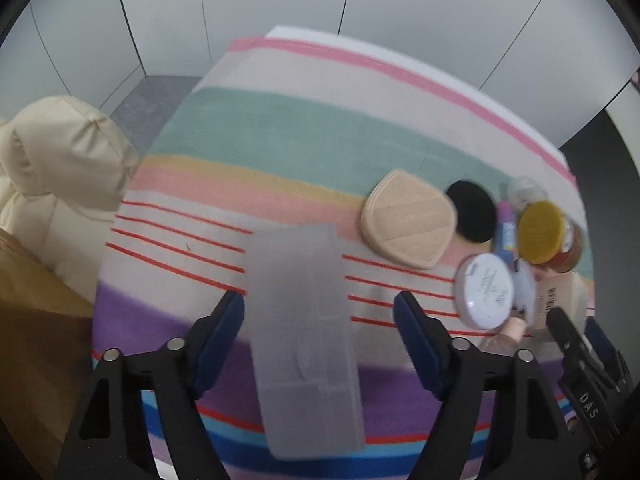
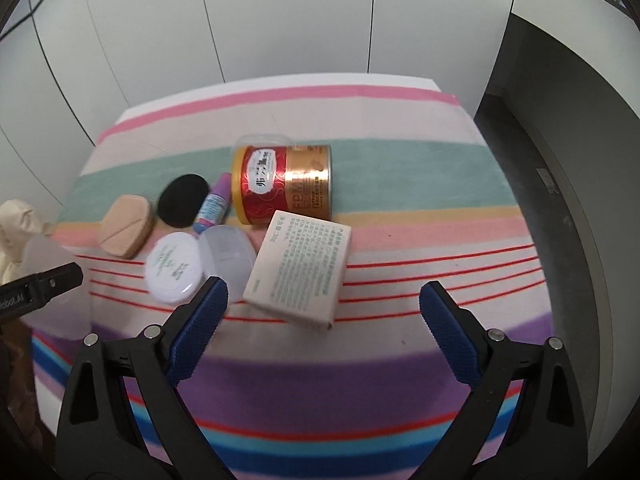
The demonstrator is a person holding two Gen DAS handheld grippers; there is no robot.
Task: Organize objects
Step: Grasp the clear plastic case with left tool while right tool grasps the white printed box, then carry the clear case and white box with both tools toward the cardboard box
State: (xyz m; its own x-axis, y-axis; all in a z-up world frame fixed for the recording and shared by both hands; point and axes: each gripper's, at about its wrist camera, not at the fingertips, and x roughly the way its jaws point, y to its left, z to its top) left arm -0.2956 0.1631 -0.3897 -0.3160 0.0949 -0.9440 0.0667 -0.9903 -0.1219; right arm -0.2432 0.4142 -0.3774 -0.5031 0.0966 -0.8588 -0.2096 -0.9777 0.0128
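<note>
The frosted plastic case (image 1: 304, 344) lies lengthwise between the left tool's (image 1: 320, 308) wide-spread pads, seemingly untouched though blur obscures contact. This looks like the opening step: closing on the case. The right tool (image 2: 324, 300), equally wide, hovers over the cream box (image 2: 300, 272) on the striped worktop (image 2: 400, 176).

Two makeup puffs: one tan (image 2: 126, 231), one black (image 2: 183, 200). One red can (image 2: 282, 184), one little bottle (image 2: 214, 207), one paper box (image 2: 298, 270). One round white case (image 2: 173, 267), one long clear box (image 1: 306, 336).
</note>
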